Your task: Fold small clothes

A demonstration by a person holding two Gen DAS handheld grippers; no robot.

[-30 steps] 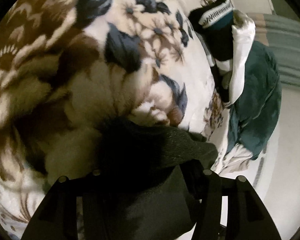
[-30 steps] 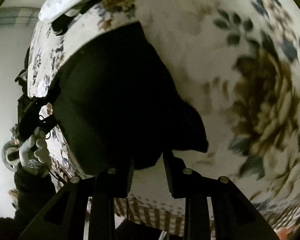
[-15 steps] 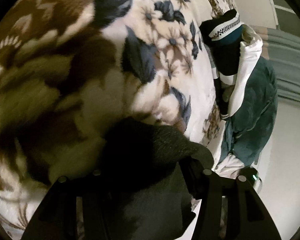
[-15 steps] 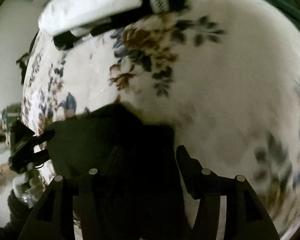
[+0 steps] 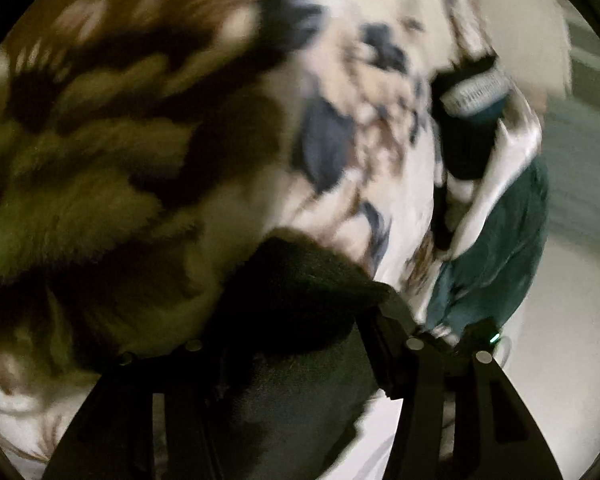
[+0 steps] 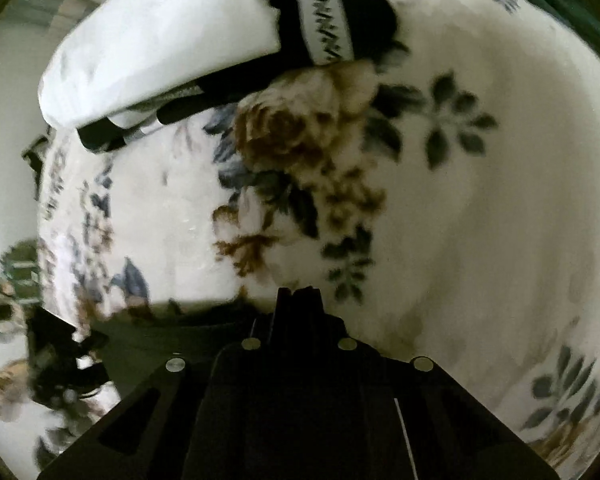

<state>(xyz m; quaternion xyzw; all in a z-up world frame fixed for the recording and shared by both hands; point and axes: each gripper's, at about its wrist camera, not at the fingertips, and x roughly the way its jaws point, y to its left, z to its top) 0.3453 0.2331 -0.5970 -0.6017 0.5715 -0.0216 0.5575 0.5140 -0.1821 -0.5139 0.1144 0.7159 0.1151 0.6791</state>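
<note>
A dark small garment (image 5: 300, 312) lies bunched on the floral blanket (image 5: 180, 160). In the left wrist view it fills the gap between my left gripper's (image 5: 296, 344) wide-apart fingers and drapes down over them. In the right wrist view my right gripper (image 6: 298, 294) is shut, its fingertips pressed together on the edge of the same dark garment (image 6: 172, 340), which stretches away to the left. The view is blurred by motion.
A stack of folded clothes, white and black with a patterned band (image 6: 220, 32), sits at the far end of the blanket (image 6: 480, 220); it also shows in the left wrist view (image 5: 476, 120). A teal cloth (image 5: 496, 248) hangs off the bed edge.
My right gripper has shut on the garment's edge; its fingers were apart before. Both grippers have moved across the blanket with the garment, which now looks flatter in the right view.
</note>
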